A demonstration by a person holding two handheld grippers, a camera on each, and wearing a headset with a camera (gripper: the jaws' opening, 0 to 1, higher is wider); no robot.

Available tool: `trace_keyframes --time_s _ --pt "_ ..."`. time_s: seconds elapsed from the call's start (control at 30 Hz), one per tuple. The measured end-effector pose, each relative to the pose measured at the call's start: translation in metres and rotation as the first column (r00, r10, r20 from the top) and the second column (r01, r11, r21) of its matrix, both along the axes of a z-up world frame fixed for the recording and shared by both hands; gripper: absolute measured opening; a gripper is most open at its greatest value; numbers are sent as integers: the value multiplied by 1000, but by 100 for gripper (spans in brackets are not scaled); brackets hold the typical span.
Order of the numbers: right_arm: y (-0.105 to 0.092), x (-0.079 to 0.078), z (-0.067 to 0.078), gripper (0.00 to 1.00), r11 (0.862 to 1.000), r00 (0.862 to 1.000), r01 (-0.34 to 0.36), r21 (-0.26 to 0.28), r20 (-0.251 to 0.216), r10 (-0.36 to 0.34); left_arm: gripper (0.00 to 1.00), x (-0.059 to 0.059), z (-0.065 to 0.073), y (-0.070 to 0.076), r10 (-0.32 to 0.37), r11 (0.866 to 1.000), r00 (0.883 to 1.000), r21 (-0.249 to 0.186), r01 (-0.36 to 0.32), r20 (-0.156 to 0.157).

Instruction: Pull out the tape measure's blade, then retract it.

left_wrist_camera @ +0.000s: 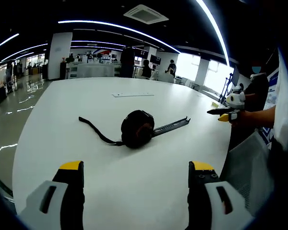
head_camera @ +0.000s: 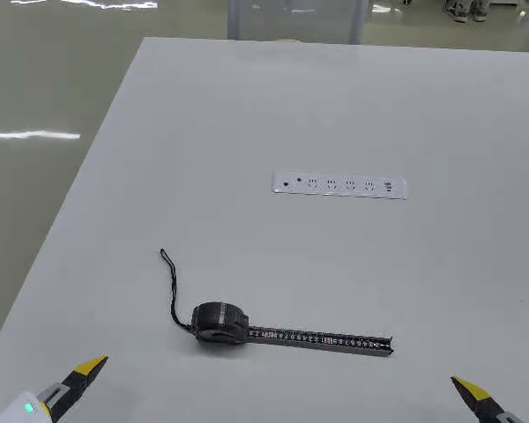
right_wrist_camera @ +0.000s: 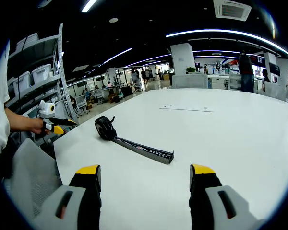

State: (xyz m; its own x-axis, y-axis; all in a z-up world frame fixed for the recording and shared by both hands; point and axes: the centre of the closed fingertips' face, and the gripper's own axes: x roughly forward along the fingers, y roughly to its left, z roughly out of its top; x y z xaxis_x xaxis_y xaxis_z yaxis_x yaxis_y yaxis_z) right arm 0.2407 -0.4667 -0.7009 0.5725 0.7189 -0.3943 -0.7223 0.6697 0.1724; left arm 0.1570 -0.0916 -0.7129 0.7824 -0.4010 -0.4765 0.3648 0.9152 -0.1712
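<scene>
The black round-cased tape measure (head_camera: 219, 322) lies on the white table (head_camera: 335, 106) in front of me. Its dark marked blade (head_camera: 322, 340) is drawn out to the right and lies flat, and its black wrist cord (head_camera: 170, 286) trails off the far side. My left tongs (left_wrist_camera: 136, 166) and right tongs (right_wrist_camera: 146, 168) are both released, jaws wide, near the table's front edge and well apart from the tape. With the blade out, I judge retraction to be the step in hand. I would pin the case with the left tongs, gripping across its flat sides clear of the cord. The right tongs would take the blade's hooked tip (head_camera: 390, 346) and feed it back slowly. Letting it whip home could make the case skid or flip.
</scene>
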Motion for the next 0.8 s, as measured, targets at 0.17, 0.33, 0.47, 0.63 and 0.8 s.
trace_keyframes --time_s 0.17,0.33,0.47,0.63,0.8 --pt "-1 -6 6 76 1000 1000 7 6 19 -7 88 -9 3 4 26 1000 1000 -5 -26 11" --pt "-3 -13 8 76 1000 1000 11 2 27 -11 88 -15 2 7 33 999 999 -3 -33 5" --pt "-4 -19 10 76 1000 999 15 -3 29 -15 87 -18 7 10 51 999 998 -16 -51 19" --pt "-8 -24 12 75 1000 999 23 0 32 -23 87 -20 5 11 56 998 998 -13 -55 16" --pt "-9 -24 14 75 1000 999 22 1 33 -22 87 -21 5 9 50 999 999 -8 -50 15"
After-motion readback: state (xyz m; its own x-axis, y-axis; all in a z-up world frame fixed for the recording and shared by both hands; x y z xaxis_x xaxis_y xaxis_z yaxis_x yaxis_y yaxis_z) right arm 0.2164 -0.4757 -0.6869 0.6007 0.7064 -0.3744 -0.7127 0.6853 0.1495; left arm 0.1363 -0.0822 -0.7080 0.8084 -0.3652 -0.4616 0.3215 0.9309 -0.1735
